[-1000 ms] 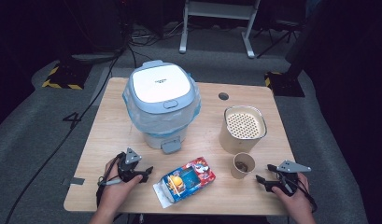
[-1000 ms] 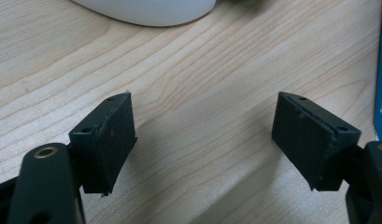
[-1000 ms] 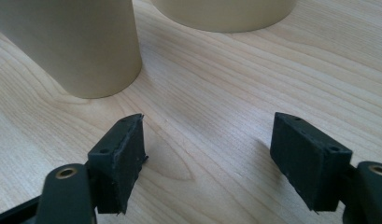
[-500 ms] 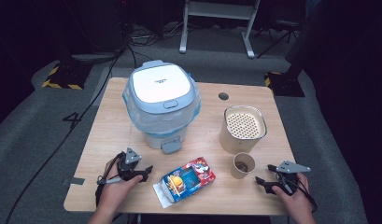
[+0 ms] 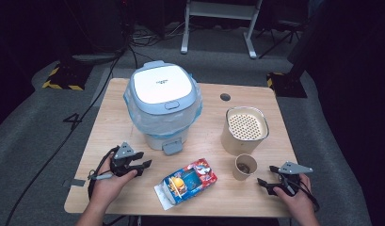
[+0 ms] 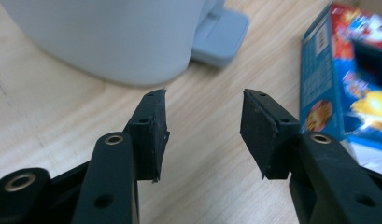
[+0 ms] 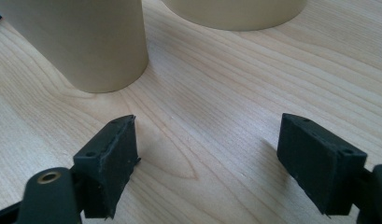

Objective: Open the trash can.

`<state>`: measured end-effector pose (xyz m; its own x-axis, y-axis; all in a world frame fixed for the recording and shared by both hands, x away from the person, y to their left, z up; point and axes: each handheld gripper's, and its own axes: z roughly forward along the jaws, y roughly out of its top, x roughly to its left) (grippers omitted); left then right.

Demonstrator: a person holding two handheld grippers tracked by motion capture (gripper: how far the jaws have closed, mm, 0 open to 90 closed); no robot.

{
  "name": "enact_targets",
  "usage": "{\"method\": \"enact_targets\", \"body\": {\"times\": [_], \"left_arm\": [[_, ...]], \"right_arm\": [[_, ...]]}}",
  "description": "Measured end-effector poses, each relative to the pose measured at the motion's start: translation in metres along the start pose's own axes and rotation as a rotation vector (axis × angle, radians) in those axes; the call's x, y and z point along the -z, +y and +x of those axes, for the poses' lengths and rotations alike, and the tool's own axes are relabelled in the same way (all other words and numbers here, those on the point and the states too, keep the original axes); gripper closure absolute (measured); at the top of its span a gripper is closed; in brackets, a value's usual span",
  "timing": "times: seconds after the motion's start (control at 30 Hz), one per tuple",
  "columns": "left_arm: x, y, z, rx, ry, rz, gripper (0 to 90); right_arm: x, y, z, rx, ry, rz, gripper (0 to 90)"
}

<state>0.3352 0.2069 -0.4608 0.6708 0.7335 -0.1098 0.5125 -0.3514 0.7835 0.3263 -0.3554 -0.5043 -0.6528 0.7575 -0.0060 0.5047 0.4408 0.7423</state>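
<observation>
A white bin with a pale blue lid and a plastic liner (image 5: 162, 106) stands at the middle back of the wooden table (image 5: 110, 127). A colourful blue and red box (image 5: 188, 181) lies flat near the front edge. My left gripper (image 5: 144, 166) rests left of the box, open and holding nothing. Its own view shows my left gripper (image 6: 202, 126) pointing at the bin's base (image 6: 109, 37) and foot pedal (image 6: 219, 35), with the box (image 6: 347, 84) at the right. My right gripper (image 5: 265, 175) is open just right of a small paper cup (image 5: 244, 166). In the right gripper view, my right gripper (image 7: 207, 158) faces that cup (image 7: 86, 42).
A beige container with a perforated lid (image 5: 245, 129) stands behind the cup, and its base (image 7: 235, 11) shows in the right gripper view. A round cable hole (image 5: 225, 97) is at the table's back. Dark floor, cables and a stand's legs (image 5: 218, 28) surround the table.
</observation>
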Motion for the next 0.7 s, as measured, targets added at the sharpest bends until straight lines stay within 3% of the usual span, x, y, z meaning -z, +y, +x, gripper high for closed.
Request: {"method": "enact_targets", "body": {"times": [0.17,0.23,0.53,0.7], "left_arm": [[0.012,0.017,0.000,-0.008,-0.044,-0.043,51.7],[0.021,0.033,0.000,-0.038,-0.068,-0.058,52.3],[0.042,0.075,0.001,-0.108,-0.119,-0.127,51.2],[0.048,0.088,0.001,-0.114,-0.153,-0.148,51.1]], "right_arm": [[-0.001,0.001,-0.002,0.011,0.014,0.000,20.8],[-0.002,0.002,-0.003,0.013,0.022,-0.001,21.1],[-0.002,0.002,-0.003,0.012,0.021,-0.002,21.0],[-0.002,0.002,-0.003,0.012,0.021,-0.003,21.0]]}}
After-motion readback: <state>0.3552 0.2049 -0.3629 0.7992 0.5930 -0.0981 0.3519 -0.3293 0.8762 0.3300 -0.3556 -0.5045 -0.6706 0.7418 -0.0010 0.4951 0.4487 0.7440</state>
